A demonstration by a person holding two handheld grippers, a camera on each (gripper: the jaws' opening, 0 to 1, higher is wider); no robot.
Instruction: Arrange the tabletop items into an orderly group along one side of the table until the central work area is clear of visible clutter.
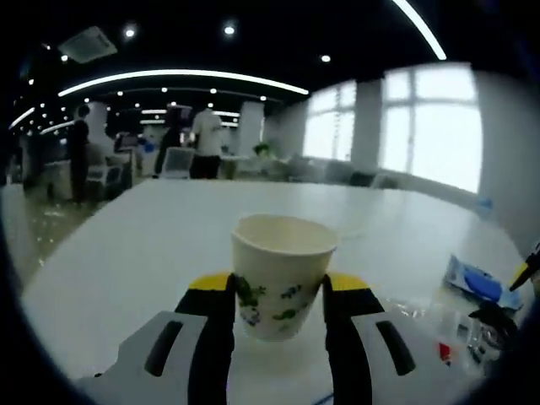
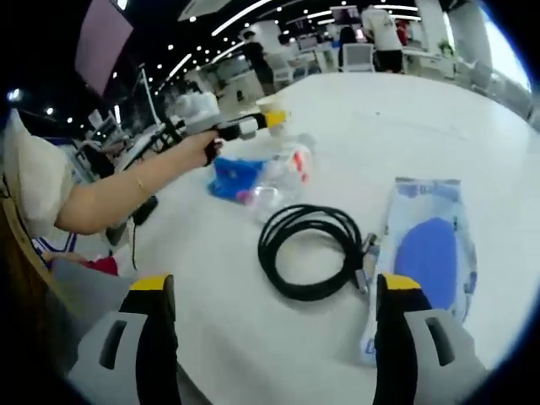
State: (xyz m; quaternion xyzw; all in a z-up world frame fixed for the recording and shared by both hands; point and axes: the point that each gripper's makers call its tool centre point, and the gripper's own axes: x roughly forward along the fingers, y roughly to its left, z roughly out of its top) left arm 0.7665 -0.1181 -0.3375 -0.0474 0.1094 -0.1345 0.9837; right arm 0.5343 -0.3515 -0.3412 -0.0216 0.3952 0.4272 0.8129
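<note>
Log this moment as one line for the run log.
left gripper: shut on white floral paper cup | right gripper: open above coiled black cable | white table

**Right gripper hangs open over cable and pouch**

The right gripper (image 2: pixel 274 337) has its jaws spread wide, holding nothing, above the white table (image 2: pixel 405 126). Between the jaws, farther out, lies a coiled black cable (image 2: pixel 310 251). Just beside it, touching the coil's end, lies a clear pouch (image 2: pixel 426 253) with a blue insert, its near end by the jaw on the view's right. Beyond the cable sits a crumpled plastic bag (image 2: pixel 263 175) with blue and red inside. A person's arm (image 2: pixel 118 194) reaches in, holding the left gripper (image 2: pixel 240 126) at a paper cup (image 2: pixel 272 103).
</note>
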